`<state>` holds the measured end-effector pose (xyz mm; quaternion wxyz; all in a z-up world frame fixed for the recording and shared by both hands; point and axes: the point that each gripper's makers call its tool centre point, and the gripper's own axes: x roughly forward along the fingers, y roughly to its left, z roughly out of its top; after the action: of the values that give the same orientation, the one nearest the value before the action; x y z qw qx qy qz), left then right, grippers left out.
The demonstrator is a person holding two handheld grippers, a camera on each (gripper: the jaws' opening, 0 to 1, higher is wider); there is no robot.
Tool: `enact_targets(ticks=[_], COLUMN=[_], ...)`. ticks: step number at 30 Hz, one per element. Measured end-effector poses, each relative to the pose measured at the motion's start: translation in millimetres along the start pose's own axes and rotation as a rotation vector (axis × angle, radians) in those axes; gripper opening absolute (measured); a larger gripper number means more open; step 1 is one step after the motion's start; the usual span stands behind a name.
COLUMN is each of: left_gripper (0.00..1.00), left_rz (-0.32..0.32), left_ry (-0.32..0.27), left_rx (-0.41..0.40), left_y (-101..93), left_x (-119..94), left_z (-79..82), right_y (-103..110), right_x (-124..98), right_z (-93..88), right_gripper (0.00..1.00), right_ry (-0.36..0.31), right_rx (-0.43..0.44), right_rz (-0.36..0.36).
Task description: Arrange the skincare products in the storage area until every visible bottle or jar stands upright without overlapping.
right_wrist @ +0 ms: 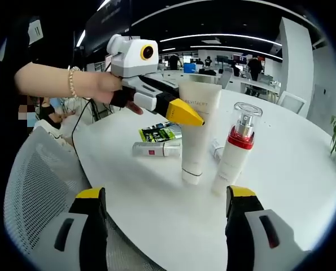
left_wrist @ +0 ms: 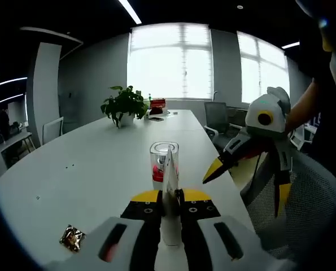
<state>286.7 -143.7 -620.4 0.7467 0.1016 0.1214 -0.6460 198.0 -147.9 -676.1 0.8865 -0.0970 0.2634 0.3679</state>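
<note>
Two grippers at centre frame: left gripper clenched on upright white tube beside spray bottle on worktop; right gripper jaws released.

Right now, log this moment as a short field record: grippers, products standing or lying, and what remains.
left gripper: shut on the white tube, which stands cap-down
right gripper: open, holding nothing
spray bottle: upright, red band, clear cap, beside the tube
small white tube: lying flat on the table
green packet: lying flat behind it
remaining: lying items not yet stood up
</note>
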Motion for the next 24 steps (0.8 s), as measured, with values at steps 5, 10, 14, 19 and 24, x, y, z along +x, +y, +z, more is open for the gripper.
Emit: enact_targets(ticks=[5, 10, 14, 19, 24], left_gripper=[0.06, 0.06, 0.06, 0.07, 0.06], left_rz=[-0.005, -0.005, -0.007, -0.015, -0.007], left_ry=[-0.001, -0.003, -0.004, -0.002, 0.007], left_rx=[0.005, 0.007, 0.003, -0.009, -0.031], left_y=[5.3, 11.9, 15.4, 15.8, 18.3], left_x=[5, 10, 11, 10, 10], left_z=[1.6, 1.8, 1.4, -0.5, -2.7], right_y=[-2, -4, -3, -2, -2], right_x=[-1, -1, 0, 0, 0], right_z=[-0.3, -0.7, -1.3, -1.8, -1.6], right_gripper=[0.88, 0.89, 0.89, 0.89, 0.89], right_ry=[-0.004, -0.007, -0.003, -0.003, -0.004], right_rx=[0.009, 0.012, 0.01, 0.01, 0.01], right_rz=[-0.01, -0.018, -0.018, -0.015, -0.015])
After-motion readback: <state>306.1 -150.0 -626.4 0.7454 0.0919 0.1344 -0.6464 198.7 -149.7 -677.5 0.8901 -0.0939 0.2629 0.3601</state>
